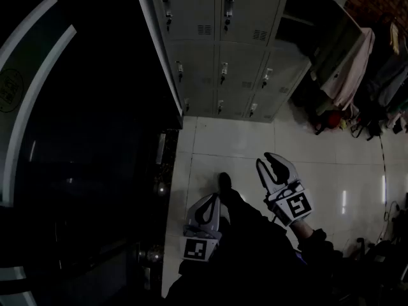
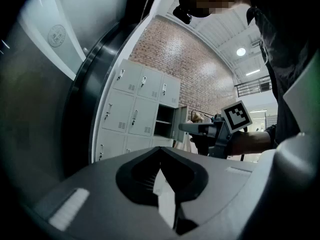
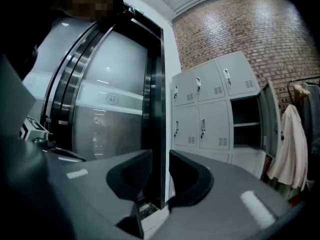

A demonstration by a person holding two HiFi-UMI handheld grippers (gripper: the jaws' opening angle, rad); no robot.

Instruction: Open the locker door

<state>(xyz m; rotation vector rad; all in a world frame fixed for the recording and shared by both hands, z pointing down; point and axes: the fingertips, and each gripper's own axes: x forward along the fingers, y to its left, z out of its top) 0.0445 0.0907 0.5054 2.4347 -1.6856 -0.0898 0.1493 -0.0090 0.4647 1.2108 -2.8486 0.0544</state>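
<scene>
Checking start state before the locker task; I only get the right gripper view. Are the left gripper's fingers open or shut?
Observer: Shut. In the left gripper view, the fingers of the left gripper meet at the tips, with nothing between them.
Operator: Where is it relative to the lockers?
Observer: In the head view it is low over the floor tiles, well short of the lockers and farther back than the right gripper.

Head view looks steeply down; both gripper views face the lockers [image 1: 223,43].
</scene>
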